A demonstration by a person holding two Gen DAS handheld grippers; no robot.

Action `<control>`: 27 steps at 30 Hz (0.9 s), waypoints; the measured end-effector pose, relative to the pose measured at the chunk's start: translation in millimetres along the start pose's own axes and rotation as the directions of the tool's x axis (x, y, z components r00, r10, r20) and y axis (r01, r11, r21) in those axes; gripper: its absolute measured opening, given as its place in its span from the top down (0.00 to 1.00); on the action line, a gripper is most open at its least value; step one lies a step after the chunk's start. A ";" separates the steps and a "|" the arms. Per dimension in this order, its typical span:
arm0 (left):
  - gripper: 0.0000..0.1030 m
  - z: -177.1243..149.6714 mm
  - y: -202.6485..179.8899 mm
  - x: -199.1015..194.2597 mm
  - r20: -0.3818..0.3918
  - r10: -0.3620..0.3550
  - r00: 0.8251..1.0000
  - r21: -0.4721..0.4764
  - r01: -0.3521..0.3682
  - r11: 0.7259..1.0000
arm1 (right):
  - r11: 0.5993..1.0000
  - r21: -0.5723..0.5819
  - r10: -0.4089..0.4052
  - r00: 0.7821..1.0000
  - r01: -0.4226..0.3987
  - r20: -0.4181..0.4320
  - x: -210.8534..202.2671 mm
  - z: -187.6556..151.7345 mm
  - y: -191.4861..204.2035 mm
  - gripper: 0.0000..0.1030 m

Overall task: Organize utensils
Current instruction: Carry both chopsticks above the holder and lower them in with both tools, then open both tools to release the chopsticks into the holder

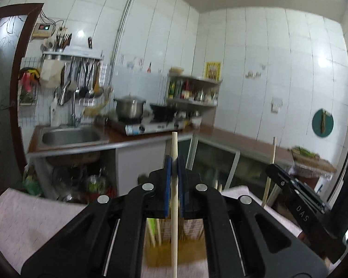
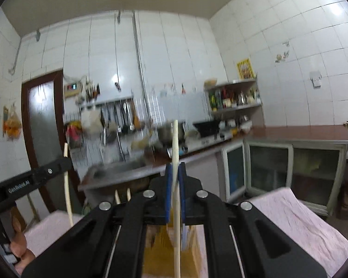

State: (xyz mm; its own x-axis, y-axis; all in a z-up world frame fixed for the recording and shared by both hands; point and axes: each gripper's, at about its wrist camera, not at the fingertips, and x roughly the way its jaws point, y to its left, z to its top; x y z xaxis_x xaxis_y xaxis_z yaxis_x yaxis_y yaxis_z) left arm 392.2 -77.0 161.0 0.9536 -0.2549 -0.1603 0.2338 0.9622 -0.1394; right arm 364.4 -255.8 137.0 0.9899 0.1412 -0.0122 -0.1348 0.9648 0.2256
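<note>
Pale wooden chopstick stands upright, pinched between the left gripper blue pads; the right gripper clamps a second chopstick the same way. Both grippers point level toward the kitchen counter, lifted above the pink-clothed table, with open air ahead of them.

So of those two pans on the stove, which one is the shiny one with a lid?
The steel pot on the stove's left burner, nearer the sink. It is silver and lidded; the other, the wok on its right, is black and open.
</note>
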 end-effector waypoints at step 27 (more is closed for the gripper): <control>0.23 -75.1 53.0 44.7 -0.131 0.047 0.990 -0.073 -0.057 0.996 | 0.998 -0.069 -0.002 0.990 -0.008 -0.144 27.5 -87.0 -9.1 0.41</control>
State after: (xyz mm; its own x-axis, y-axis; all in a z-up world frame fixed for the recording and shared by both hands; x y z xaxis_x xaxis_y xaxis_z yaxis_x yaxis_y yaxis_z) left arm 433.0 -44.5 73.1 0.9307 -0.2193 -0.2929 0.1644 0.9658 -0.2006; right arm 389.0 -241.5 49.8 0.9737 0.1695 -0.1524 -0.1453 0.9766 0.1584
